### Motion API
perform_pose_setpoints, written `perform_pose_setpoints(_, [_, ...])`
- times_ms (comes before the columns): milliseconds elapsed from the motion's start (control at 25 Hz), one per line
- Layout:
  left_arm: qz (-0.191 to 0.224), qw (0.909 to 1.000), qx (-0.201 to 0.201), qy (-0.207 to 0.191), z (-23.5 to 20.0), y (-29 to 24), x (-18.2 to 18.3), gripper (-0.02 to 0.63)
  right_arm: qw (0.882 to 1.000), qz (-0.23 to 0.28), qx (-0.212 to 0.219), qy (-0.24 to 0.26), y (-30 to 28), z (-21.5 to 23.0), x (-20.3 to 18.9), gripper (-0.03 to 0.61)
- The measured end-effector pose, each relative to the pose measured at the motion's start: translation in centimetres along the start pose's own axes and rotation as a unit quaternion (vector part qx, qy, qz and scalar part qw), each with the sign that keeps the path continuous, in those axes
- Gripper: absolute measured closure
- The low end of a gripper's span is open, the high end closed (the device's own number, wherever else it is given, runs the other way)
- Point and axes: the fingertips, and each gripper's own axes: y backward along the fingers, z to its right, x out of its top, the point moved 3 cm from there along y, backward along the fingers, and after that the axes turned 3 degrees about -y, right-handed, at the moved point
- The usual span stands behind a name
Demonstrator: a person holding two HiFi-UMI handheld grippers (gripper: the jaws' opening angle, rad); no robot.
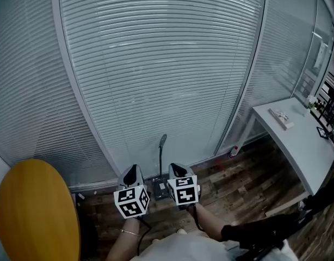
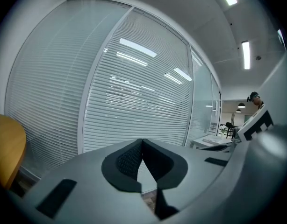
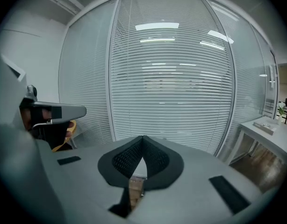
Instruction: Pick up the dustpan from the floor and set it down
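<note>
Here, the grey long-handled dustpan (image 1: 160,188) stands upright.

Dustpan (image 1: 160,188) partly hidden; orange table (image 1: 36,211) cropped

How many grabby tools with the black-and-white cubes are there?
2. The left tool is at the bottom middle of the head view, and the right tool is just beside it. No others show.
</note>
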Motion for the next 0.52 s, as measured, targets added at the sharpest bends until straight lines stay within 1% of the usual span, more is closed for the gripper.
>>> perform_pose_setpoints(240, [-0.002,1.0,-0.006,0.005,1.3,-0.1,-1.0,0.595,1.0,0.001,-0.014,-0.001,0.4,1.7,-1.2,0.546])
perform_pose_setpoints(520, [0.001,0.9999,-0.013,0.006,1.2,-0.7,-0.8,0.595,1.0,0.003,-0.025,-0.011,0.1,2.0,-1.0,0.546])
